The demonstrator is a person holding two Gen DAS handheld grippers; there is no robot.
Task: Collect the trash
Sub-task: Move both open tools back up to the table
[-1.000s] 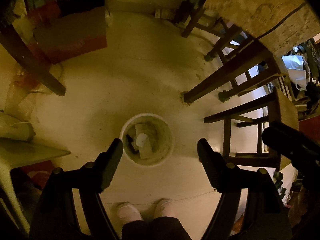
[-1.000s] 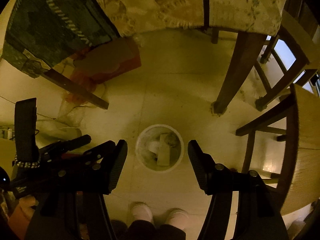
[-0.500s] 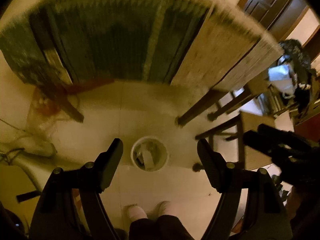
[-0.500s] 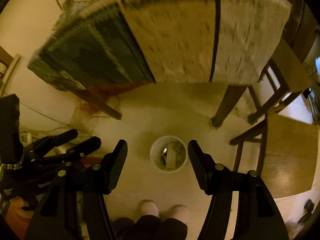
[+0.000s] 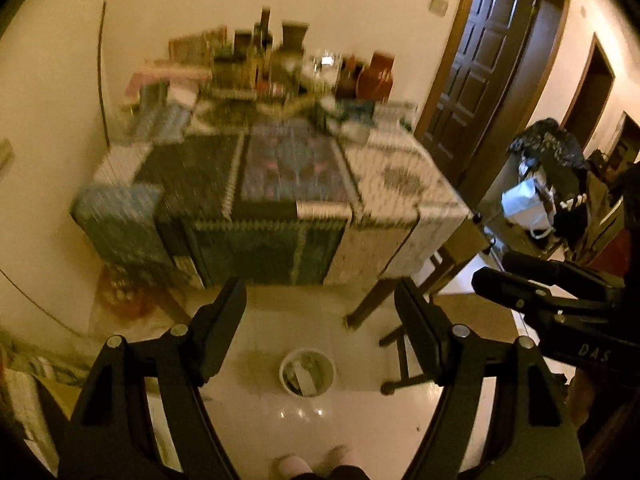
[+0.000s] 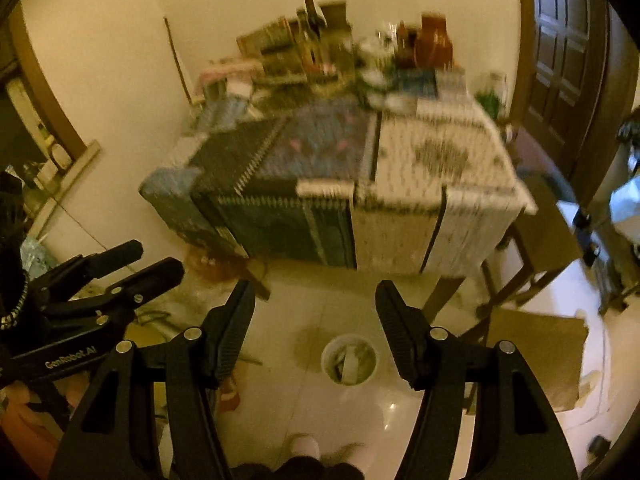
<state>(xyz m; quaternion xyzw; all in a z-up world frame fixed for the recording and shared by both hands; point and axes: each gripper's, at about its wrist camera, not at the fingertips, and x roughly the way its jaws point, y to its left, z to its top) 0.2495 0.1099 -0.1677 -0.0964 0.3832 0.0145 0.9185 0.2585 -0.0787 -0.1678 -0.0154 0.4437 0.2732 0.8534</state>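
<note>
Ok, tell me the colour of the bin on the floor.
White, or nearly so under the yellowish light. The bin shows best in the right wrist view.

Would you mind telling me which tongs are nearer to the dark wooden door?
Right. The right tongs lie on the door side of the room; the left tongs are beyond them, farther from the door.

A pale glossy tiled floor (image 5: pixel 360 432) carries a small round white waste bin (image 5: pixel 307 372) holding scraps, beside a cloth-draped wooden table (image 5: pixel 280 184) — its far end crowded with blurred bottles and jars (image 5: pixel 280 60).
</note>
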